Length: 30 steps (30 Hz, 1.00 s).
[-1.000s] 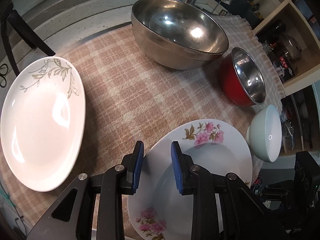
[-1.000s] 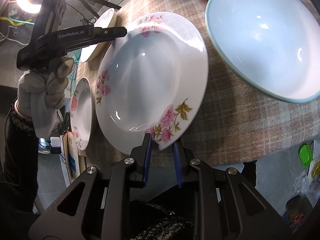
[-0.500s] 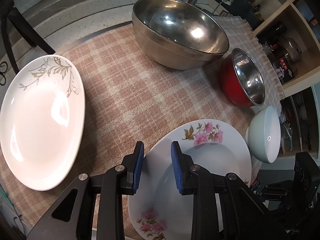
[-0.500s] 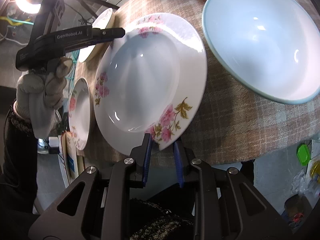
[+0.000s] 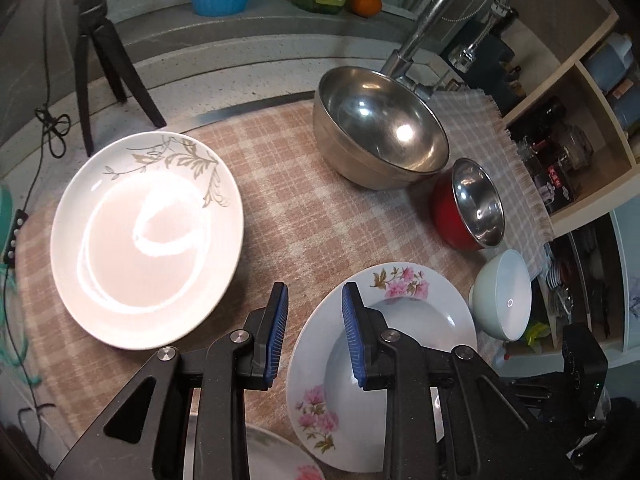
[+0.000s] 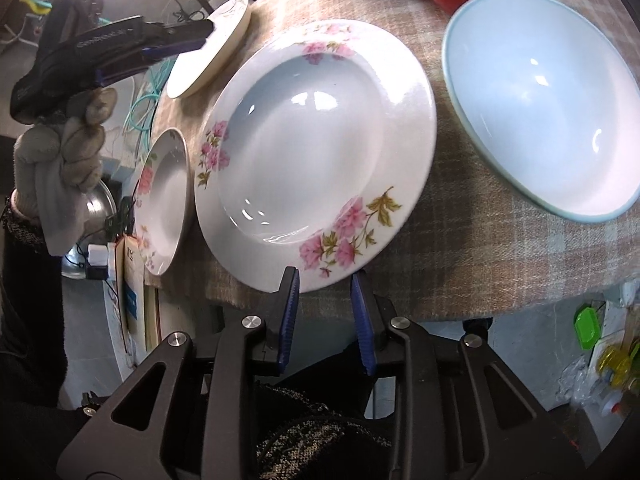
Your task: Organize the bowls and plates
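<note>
The right claw [image 6: 325, 292] sits low in the right wrist frame, its jaws having just been opening; they stand slightly apart on either side of the near rim of the flowered plate [image 6: 320, 148], with no pad pressing on it. That plate lies flat on the bench [image 6: 480, 248], mid-frame. The left claw [image 5: 313, 312] hangs narrowly apart and empty above the cloth, between the leaf plate [image 5: 148, 236] at left and the flowered plate at lower right.
</note>
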Each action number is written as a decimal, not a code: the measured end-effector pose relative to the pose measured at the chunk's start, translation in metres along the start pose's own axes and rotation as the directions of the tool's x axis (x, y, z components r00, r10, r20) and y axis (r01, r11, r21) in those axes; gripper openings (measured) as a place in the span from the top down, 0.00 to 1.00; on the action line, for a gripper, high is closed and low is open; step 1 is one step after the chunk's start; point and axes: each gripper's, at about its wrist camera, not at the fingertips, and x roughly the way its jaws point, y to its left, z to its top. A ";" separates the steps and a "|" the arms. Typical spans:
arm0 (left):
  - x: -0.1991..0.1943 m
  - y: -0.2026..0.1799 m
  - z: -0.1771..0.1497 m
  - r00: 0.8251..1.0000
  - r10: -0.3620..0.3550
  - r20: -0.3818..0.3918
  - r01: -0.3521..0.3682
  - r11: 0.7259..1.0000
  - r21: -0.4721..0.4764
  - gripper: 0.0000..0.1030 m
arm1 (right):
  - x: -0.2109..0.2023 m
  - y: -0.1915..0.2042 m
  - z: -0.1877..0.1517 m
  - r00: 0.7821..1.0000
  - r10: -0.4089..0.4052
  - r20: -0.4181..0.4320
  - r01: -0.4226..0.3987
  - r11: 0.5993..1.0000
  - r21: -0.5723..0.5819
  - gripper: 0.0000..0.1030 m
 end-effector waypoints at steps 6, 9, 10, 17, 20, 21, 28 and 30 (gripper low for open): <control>-0.034 0.022 -0.022 0.998 0.003 0.069 0.003 0.996 -0.089 0.74 | -0.003 0.003 0.001 1.000 -0.008 -0.012 0.008 1.000 -0.023 0.71; -0.048 0.030 -0.036 0.995 0.017 0.100 -0.005 0.992 -0.125 0.74 | -0.009 0.009 0.002 1.000 -0.004 0.001 0.004 0.999 -0.053 0.71; -0.053 0.033 -0.043 0.994 0.026 0.110 -0.011 0.990 -0.139 0.74 | -0.011 0.013 0.002 1.000 -0.006 0.009 0.007 0.998 -0.066 0.71; -0.081 0.048 -0.089 0.981 0.076 0.181 -0.025 0.963 -0.268 0.74 | -0.017 0.032 0.010 0.998 0.017 0.058 -0.009 0.991 -0.131 0.71; -0.089 0.055 -0.112 0.975 0.097 0.202 -0.024 0.942 -0.334 0.74 | -0.017 0.039 0.016 0.998 0.028 0.062 -0.018 0.987 -0.157 0.71; -0.092 0.058 -0.119 0.972 0.104 0.209 -0.023 0.933 -0.358 0.70 | -0.016 0.042 0.019 0.997 0.031 0.064 -0.020 0.985 -0.169 0.71; -0.101 0.073 -0.170 0.962 0.160 0.222 -0.024 0.857 -0.514 0.67 | -0.010 0.073 0.040 0.996 0.065 0.063 -0.046 0.964 -0.260 0.71; -0.099 0.076 -0.183 0.961 0.177 0.213 -0.032 0.835 -0.550 0.67 | -0.007 0.083 0.046 0.996 0.069 0.057 -0.050 0.955 -0.292 0.71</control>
